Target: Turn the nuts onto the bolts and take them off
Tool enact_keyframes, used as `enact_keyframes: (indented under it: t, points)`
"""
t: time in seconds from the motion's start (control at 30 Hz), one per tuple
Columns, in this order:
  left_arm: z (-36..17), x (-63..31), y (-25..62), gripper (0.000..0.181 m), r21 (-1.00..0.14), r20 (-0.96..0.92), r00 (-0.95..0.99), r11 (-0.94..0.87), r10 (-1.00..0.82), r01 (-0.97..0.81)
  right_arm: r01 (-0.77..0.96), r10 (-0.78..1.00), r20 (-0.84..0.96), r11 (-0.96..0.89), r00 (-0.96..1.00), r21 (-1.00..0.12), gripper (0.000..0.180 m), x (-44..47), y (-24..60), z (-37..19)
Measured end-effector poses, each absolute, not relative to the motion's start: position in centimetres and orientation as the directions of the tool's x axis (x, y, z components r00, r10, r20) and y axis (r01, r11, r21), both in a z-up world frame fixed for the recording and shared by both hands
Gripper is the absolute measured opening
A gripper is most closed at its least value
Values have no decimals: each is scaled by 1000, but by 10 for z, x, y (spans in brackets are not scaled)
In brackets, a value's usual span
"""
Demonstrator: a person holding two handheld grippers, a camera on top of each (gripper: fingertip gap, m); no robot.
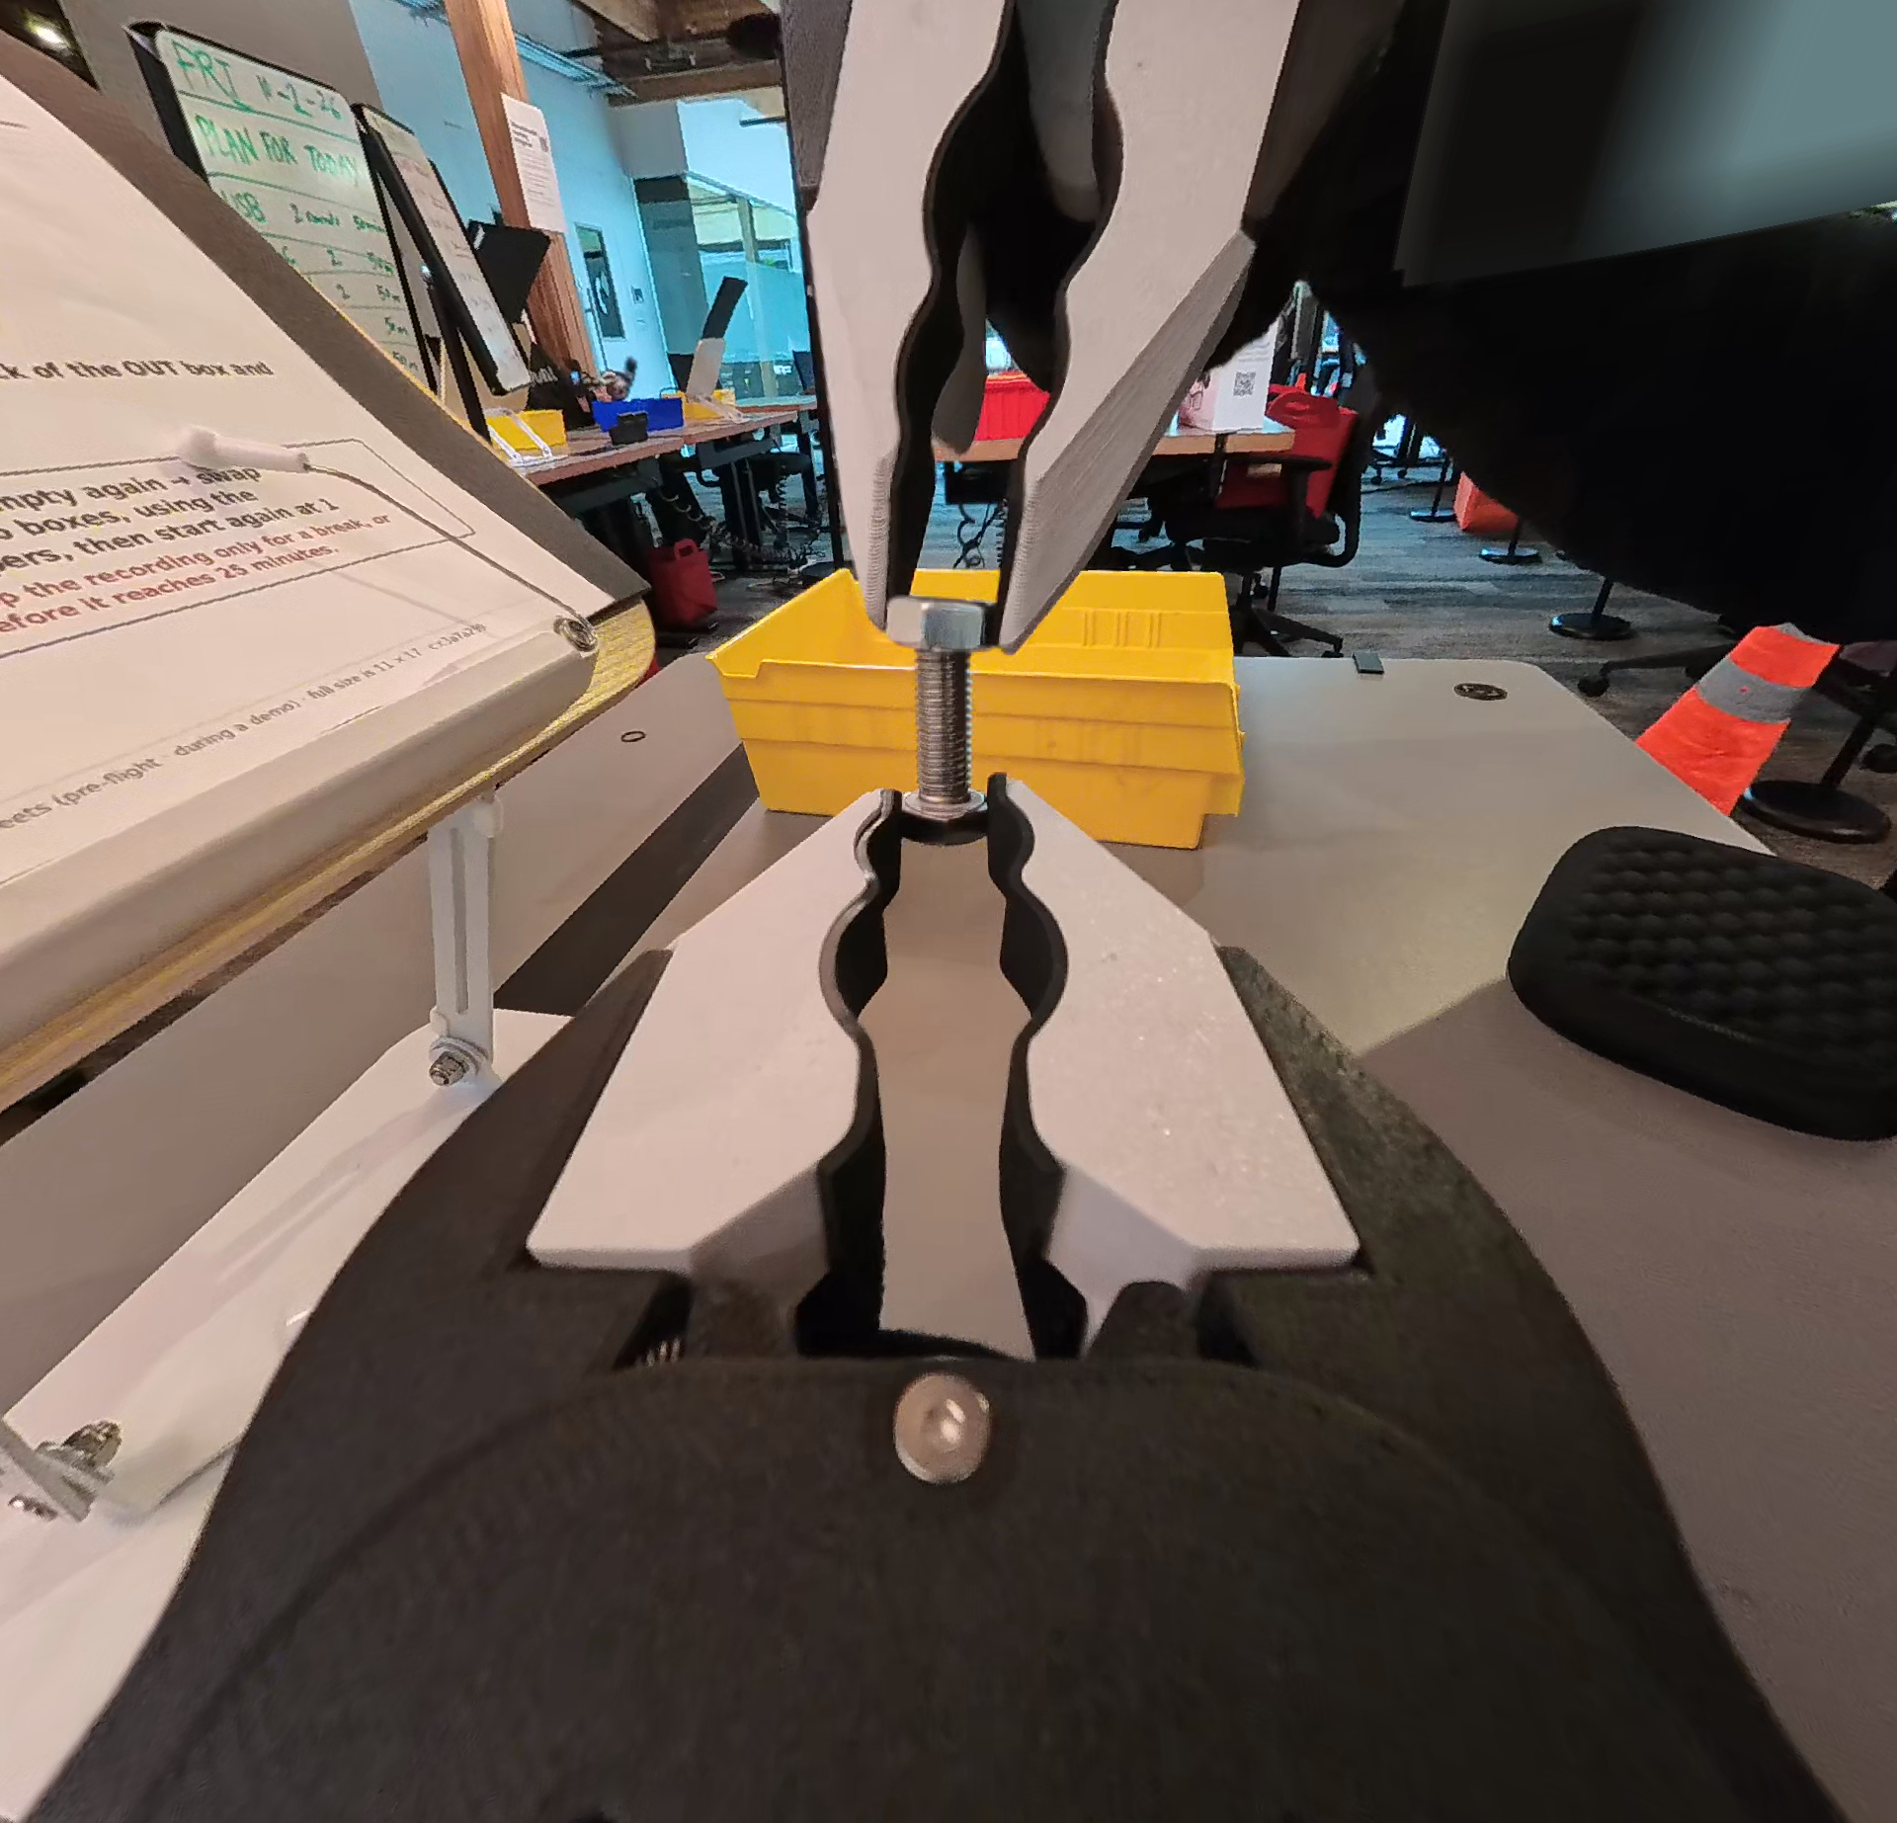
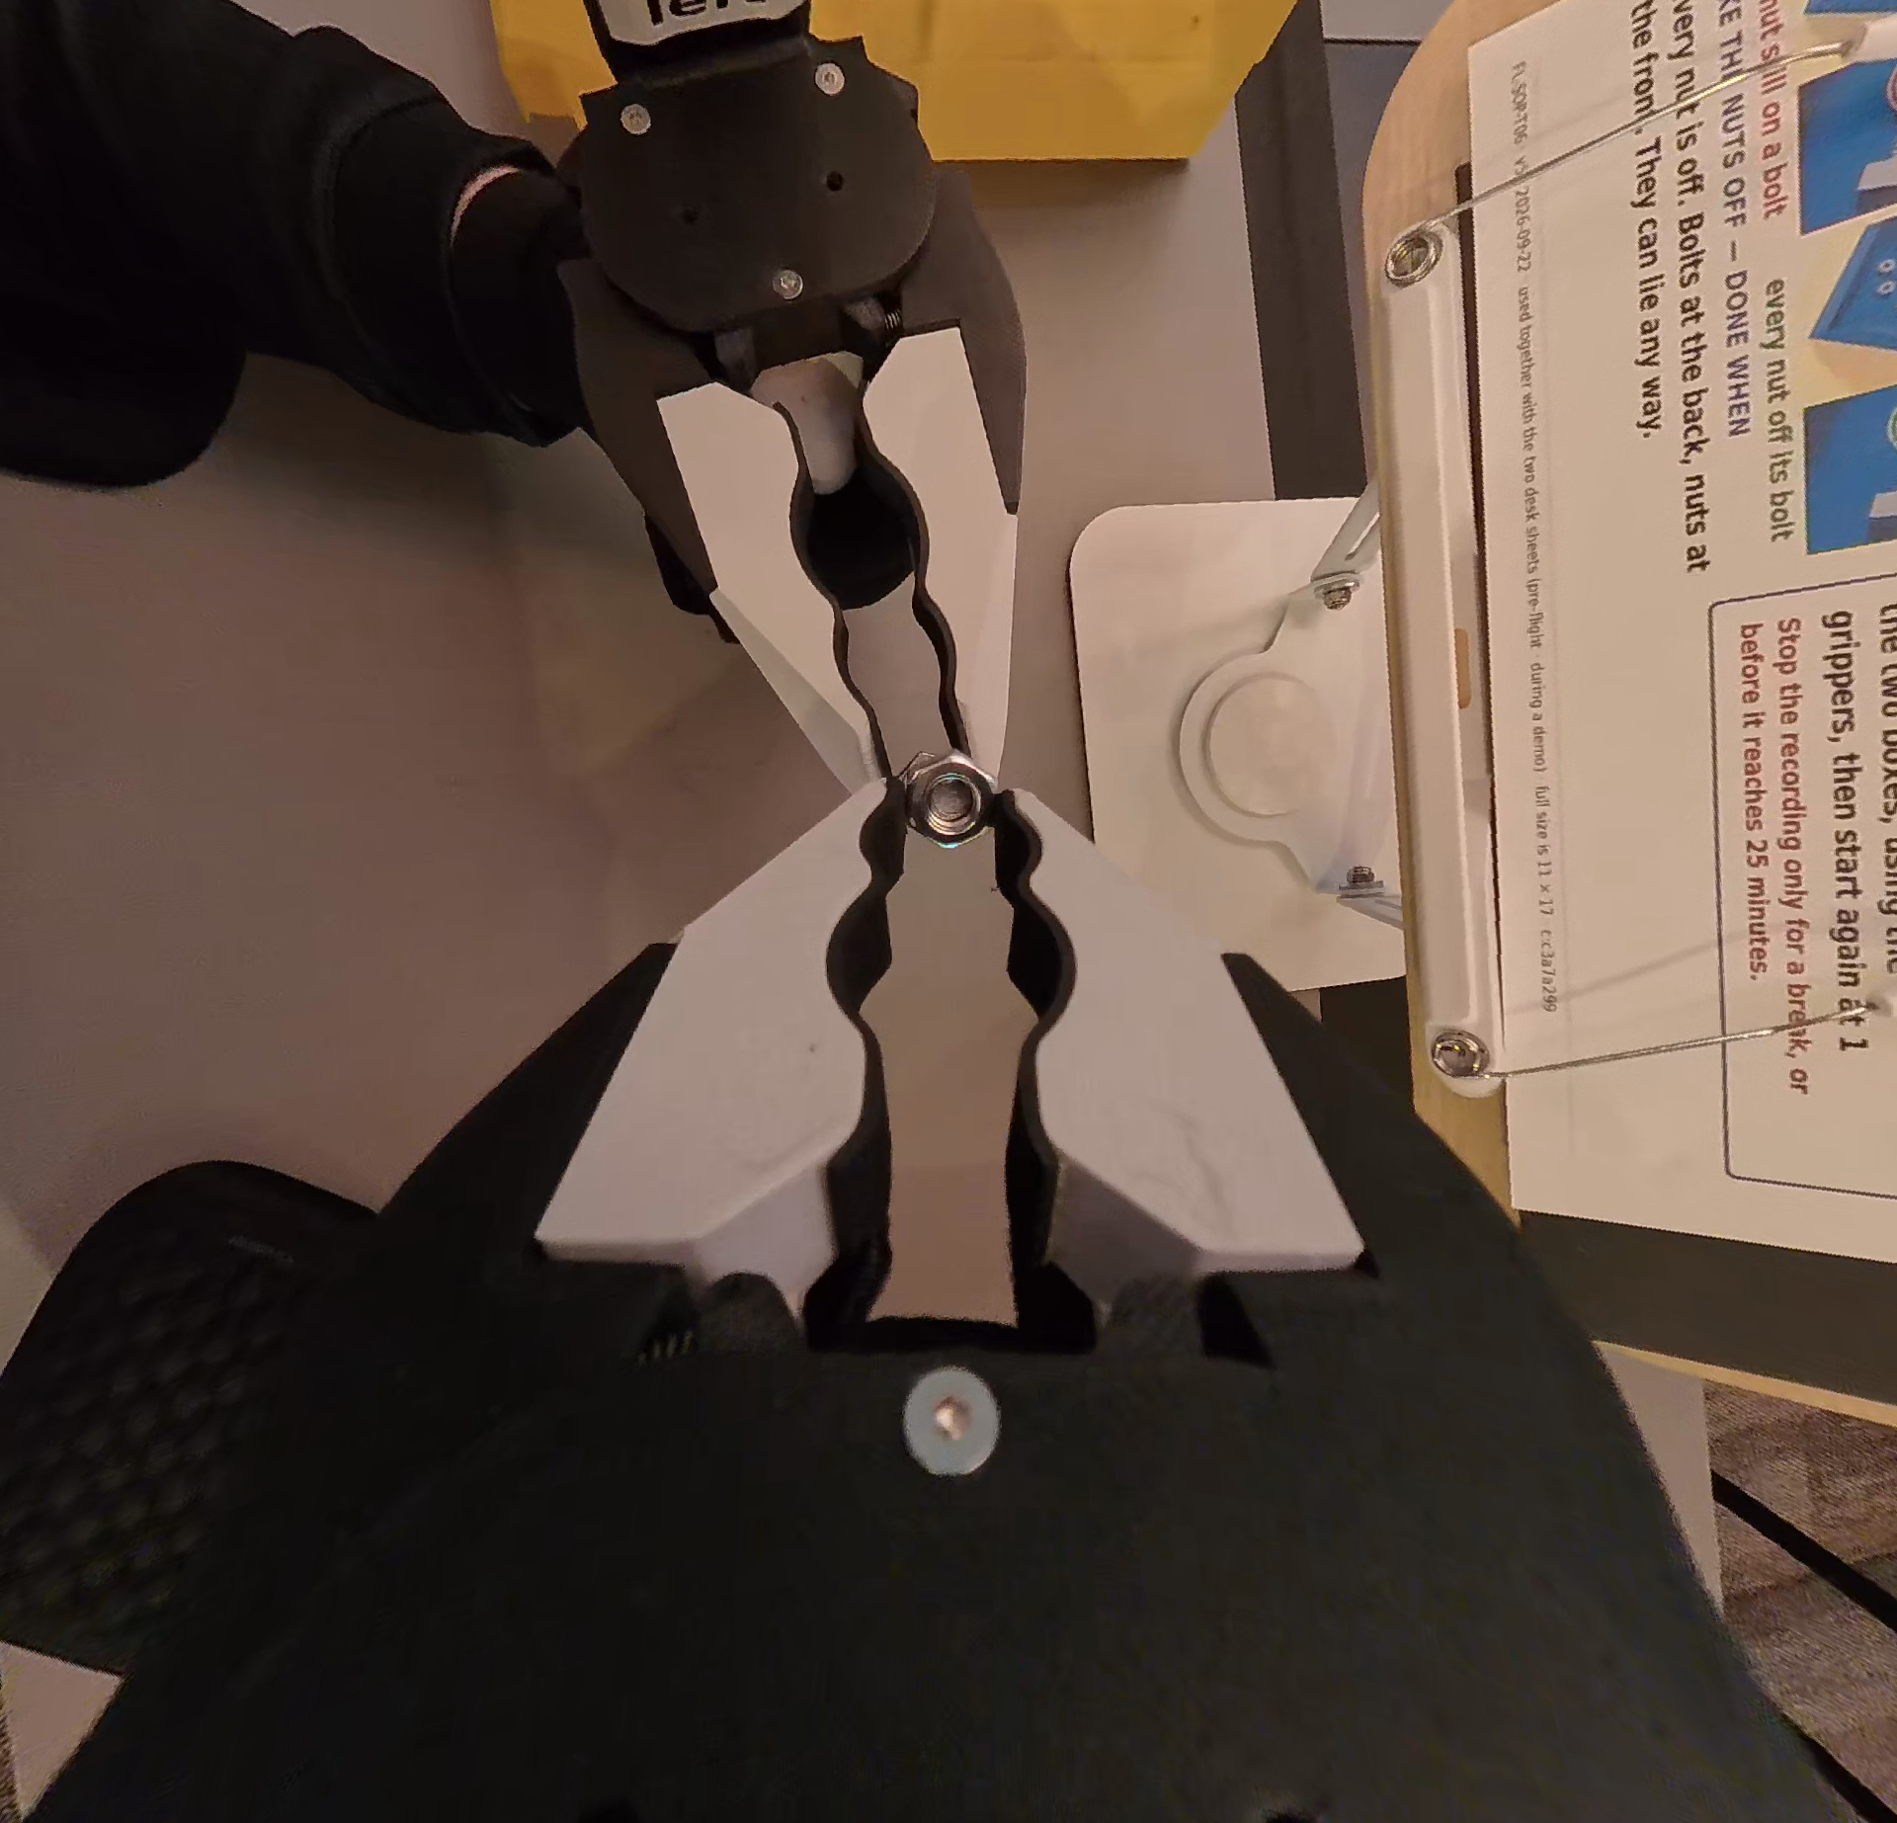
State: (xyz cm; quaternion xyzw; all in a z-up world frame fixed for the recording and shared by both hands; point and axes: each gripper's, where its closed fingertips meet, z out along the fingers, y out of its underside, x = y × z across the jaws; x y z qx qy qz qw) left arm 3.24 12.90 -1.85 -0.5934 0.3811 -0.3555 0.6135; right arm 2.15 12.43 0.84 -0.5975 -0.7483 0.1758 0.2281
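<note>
A steel bolt [image 1: 942,716] stands upright in the air above the grey table [image 1: 1386,850]. My left gripper [image 1: 942,798] comes from below in the left wrist view and is shut on the nut [image 1: 942,805] at the bolt's lower end. My right gripper [image 1: 939,624] comes down from above and is shut on the bolt's hex head. In the right wrist view, my right gripper [image 2: 944,811] grips the hex head [image 2: 946,798], seen end-on. The left gripper [image 2: 917,763], held by a black-gloved hand [image 2: 257,234], meets it from the top. The nut is mostly hidden there.
A yellow bin [image 1: 1078,737] stands on the table just behind the bolt and also shows in the right wrist view [image 2: 1027,59]. An instruction sheet on a tilted stand [image 1: 205,542] is on the left. A black padded rest [image 1: 1725,973] lies on the right. An orange cone [image 1: 1735,716] stands beyond the table. Left and right tips are no more than a few centimetres apart.
</note>
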Motion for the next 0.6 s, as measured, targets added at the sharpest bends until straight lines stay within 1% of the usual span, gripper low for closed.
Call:
enact_keyframes:
  t: [0.07,0.13,0.17,0.23,0.37,0.4,0.47,0.53,0.6]
  points:
    - [-18,32,129,15,-999,-40,455,41,-890,-8,811,974,133,228,-185,-539,17,21,124,9]
    - [-18,31,130,15,-999,-40,458,41,-888,-9,810,973,134,230,-187,-539,23,20,124,9]
    - [-18,31,130,15,-999,-37,456,39,-889,-5,807,973,133,232,-190,-543,19,20,123,9]
    - [-17,31,129,15,-999,-36,453,39,-891,-2,807,972,136,235,-192,-542,17,20,124,8]
    - [-17,32,128,15,-999,-34,446,39,-894,2,801,973,160,227,-165,-555,33,22,130,14]
    - [-17,32,128,15,-999,-33,446,39,-895,4,791,973,173,226,-154,-568,37,23,133,18]
    - [-15,32,127,15,-999,-26,440,36,-897,14,754,975,163,218,-148,-619,39,25,132,24]
    - [-13,32,126,15,-999,-17,432,35,-902,34,698,980,140,199,-142,-688,44,25,129,27]
    - [-10,32,125,15,-998,-6,425,31,-905,52,609,983,108,177,-148,-773,43,24,123,28]
